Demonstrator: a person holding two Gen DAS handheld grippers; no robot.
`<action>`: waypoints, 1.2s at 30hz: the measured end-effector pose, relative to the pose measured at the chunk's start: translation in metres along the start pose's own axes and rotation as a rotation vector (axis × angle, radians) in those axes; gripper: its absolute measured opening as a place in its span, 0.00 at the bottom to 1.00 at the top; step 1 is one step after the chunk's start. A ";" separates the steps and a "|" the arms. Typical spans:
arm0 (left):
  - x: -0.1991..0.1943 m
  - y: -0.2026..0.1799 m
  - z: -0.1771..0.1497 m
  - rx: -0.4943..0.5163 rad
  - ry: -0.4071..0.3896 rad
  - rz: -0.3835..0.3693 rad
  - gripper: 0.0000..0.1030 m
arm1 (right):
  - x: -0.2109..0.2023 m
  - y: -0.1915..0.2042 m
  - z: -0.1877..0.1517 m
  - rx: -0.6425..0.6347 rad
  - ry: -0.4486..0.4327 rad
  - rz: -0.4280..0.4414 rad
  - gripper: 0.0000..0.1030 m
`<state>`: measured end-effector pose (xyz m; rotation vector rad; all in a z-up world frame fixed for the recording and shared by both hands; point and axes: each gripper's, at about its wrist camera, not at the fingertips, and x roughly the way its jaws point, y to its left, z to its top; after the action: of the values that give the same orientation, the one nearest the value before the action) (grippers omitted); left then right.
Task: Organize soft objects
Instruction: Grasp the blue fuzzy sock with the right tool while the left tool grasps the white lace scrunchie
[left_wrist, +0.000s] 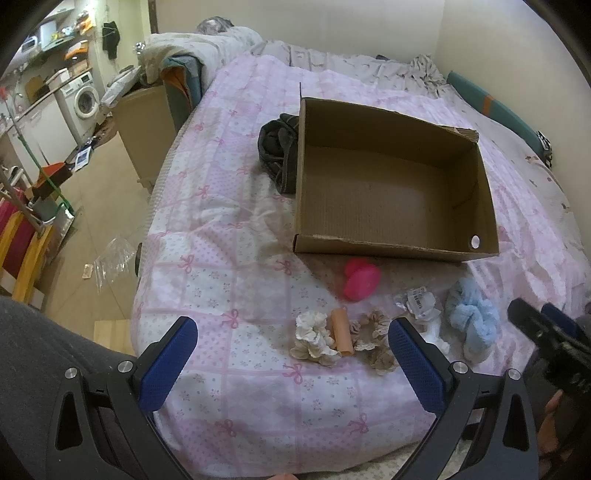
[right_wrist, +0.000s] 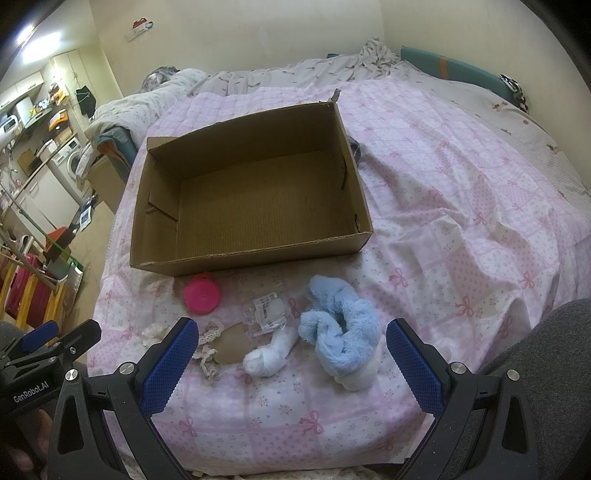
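Observation:
An empty cardboard box (left_wrist: 391, 184) (right_wrist: 251, 199) stands on the pink quilted bed. In front of it lie a pink round toy (left_wrist: 360, 282) (right_wrist: 202, 294), a white scrunchie (left_wrist: 314, 338), a beige lace scrunchie (left_wrist: 376, 343) (right_wrist: 210, 350), a tan tube (left_wrist: 341, 330), a clear packet (left_wrist: 419, 301) (right_wrist: 267, 312), a white sock (right_wrist: 269, 354) and a fluffy blue scrunchie (left_wrist: 472, 317) (right_wrist: 338, 332). My left gripper (left_wrist: 291, 354) is open and empty, just short of the scrunchies. My right gripper (right_wrist: 291, 356) is open and empty, with the sock and blue scrunchie between its fingers' line.
A dark grey garment (left_wrist: 279, 151) lies against the box's left side. The bed edge drops to a tiled floor (left_wrist: 99, 221) on the left, with a cardboard carton (left_wrist: 144, 125) beside it. Rumpled grey bedding (right_wrist: 295, 74) lies behind the box.

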<state>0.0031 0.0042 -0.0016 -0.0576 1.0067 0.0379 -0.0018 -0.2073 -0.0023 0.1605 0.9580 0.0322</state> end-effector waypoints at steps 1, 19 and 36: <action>-0.001 0.001 0.005 -0.001 0.003 -0.002 1.00 | -0.001 0.001 0.002 -0.003 0.002 0.001 1.00; 0.069 0.025 0.042 -0.051 0.208 0.026 1.00 | 0.064 -0.064 0.035 0.268 0.387 0.133 1.00; 0.126 0.040 0.024 -0.195 0.451 -0.148 0.64 | 0.129 -0.009 0.003 0.146 0.472 0.018 0.31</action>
<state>0.0887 0.0466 -0.0967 -0.3304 1.4446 -0.0137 0.0741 -0.2038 -0.1066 0.3046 1.4312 0.0172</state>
